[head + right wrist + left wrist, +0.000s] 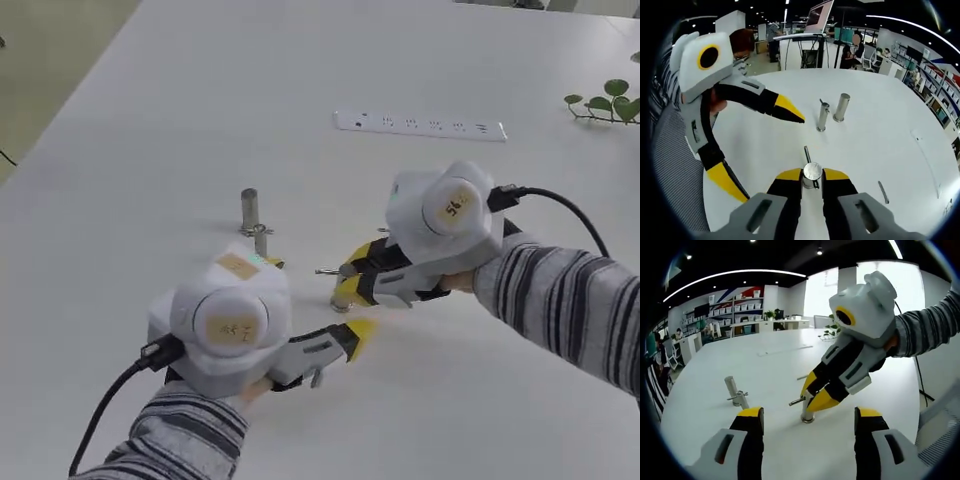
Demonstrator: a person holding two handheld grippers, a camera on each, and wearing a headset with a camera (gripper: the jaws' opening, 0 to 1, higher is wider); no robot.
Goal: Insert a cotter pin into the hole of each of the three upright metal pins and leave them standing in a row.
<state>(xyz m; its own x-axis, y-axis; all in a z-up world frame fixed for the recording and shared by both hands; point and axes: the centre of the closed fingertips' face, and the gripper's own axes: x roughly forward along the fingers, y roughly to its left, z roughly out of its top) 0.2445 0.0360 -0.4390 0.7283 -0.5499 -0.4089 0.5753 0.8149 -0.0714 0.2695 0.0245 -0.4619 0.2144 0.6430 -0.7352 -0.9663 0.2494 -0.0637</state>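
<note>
The thin steel cotter pin (325, 271) sits in the top of a short upright grey metal pin (342, 296). That pin stands about midway across the white surface (200, 120), on the near side of the white power strip (420, 125). The cotter pin's long axis lies level, crosswise to the upright pin's vertical one, and its free end points toward the left edge. How deep it sits in the hole I cannot tell. The right tongs (812, 176) are clamped on the upright pin, just under its top. The left tongs (315, 296) hang spread wide apart just beside it, holding nothing. The likeliest upset is at release: if the right tongs open unevenly or drag, the narrow-based pin could tip over. A shallow cotter pin could also slide back out. The open left tongs are near enough to knock its protruding end. Two more grey metal pins (731, 387) (742, 400) stand near, toward the left edge, the nearer one with a crosspiece through it. Nudging the held pin into their row risks bumping them. A slim loose metal piece (883, 192), perhaps a spare cotter pin, lies flat on the surface.
</note>
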